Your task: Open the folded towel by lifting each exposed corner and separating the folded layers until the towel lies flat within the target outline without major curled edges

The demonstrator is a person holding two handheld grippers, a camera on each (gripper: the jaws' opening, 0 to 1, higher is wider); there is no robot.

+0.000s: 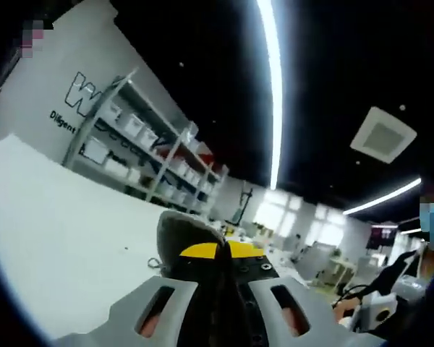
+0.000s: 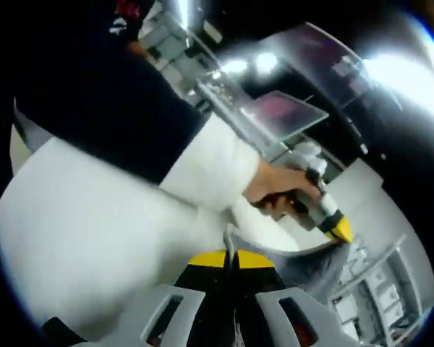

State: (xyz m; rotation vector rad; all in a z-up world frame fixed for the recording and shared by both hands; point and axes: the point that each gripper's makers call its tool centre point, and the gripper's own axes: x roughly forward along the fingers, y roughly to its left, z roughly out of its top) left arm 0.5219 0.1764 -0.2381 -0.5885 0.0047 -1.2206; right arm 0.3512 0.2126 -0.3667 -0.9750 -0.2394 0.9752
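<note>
both grippers pinch the grey towel (image 2: 311, 264) and hold it lifted off the white table (image 1: 50, 238), stretched between left gripper (image 1: 217, 253) and right gripper (image 2: 231, 260), probably to separate its layers.

The towel (image 1: 179, 235) is grey cloth with a napped, matt look. The left claw (image 1: 218, 249) and right claw (image 2: 231, 260) seem moulded plastic, pale grey with yellow tips. The worktop (image 1: 50, 217) is white and matt, possibly cloth-covered.

One towel (image 1: 175, 235), two tools (image 1: 221, 254), one table (image 1: 50, 217), one shelving rack (image 1: 148, 148).
</note>
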